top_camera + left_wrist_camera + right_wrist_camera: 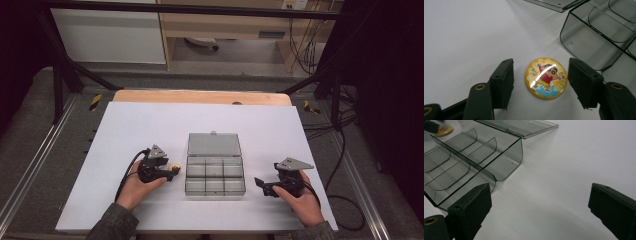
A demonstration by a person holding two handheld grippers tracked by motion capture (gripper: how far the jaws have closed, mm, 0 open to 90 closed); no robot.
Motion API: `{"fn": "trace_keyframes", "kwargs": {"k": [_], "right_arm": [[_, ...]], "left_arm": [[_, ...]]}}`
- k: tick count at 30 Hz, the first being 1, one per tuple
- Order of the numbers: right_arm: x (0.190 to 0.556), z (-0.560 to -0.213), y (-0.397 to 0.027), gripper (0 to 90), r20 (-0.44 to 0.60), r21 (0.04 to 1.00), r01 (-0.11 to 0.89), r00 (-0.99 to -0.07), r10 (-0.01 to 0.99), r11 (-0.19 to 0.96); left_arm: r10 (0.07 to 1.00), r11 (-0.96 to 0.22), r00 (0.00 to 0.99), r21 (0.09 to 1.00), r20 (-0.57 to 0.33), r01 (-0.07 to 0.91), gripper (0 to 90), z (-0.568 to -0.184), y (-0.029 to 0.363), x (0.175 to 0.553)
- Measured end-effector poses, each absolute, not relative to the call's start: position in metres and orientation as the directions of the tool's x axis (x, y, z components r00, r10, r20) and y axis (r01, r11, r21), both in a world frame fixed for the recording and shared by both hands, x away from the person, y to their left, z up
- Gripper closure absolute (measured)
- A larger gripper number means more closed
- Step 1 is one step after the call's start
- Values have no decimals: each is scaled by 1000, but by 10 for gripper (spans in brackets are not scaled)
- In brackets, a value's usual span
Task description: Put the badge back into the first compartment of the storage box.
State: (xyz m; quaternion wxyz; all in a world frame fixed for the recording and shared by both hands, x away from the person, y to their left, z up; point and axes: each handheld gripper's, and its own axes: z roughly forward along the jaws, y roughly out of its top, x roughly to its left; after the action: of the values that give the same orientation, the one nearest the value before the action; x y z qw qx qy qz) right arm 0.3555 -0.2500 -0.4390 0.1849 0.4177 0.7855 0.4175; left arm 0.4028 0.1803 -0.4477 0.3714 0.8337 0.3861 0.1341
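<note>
White table spreads before you, with the clear compartment box at its middle, lid laid open. Your right gripper rests right of the box, jaws wide and empty. Your left gripper straddles the round cartoon badge, lying flat just left of the box, pads not touching it.

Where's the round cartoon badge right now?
The badge lies flat on the white table, between the open jaws of the left gripper without touching them, just left of the clear compartment box.
</note>
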Motion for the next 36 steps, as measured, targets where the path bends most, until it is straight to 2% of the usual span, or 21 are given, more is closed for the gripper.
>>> {"fn": "trace_keyframes", "kwargs": {"k": [14, 18, 24, 36], "right_arm": [[356, -440, -249, 52, 60, 806, 506, -585, 809, 306], [356, -440, -249, 52, 65, 804, 510, -584, 809, 304], [356, -440, -249, 53, 66, 804, 512, -584, 809, 304], [356, -440, -249, 53, 64, 804, 510, -586, 808, 306]], "left_arm": [[731, -446, 680, 715, -56, 538, 422, -451, 177, 403], [728, -474, 685, 711, -15, 519, 460, -452, 176, 402], [726, -489, 688, 709, 9, 507, 462, -452, 174, 401], [726, -484, 688, 709, -2, 513, 467, -451, 175, 401]]}}
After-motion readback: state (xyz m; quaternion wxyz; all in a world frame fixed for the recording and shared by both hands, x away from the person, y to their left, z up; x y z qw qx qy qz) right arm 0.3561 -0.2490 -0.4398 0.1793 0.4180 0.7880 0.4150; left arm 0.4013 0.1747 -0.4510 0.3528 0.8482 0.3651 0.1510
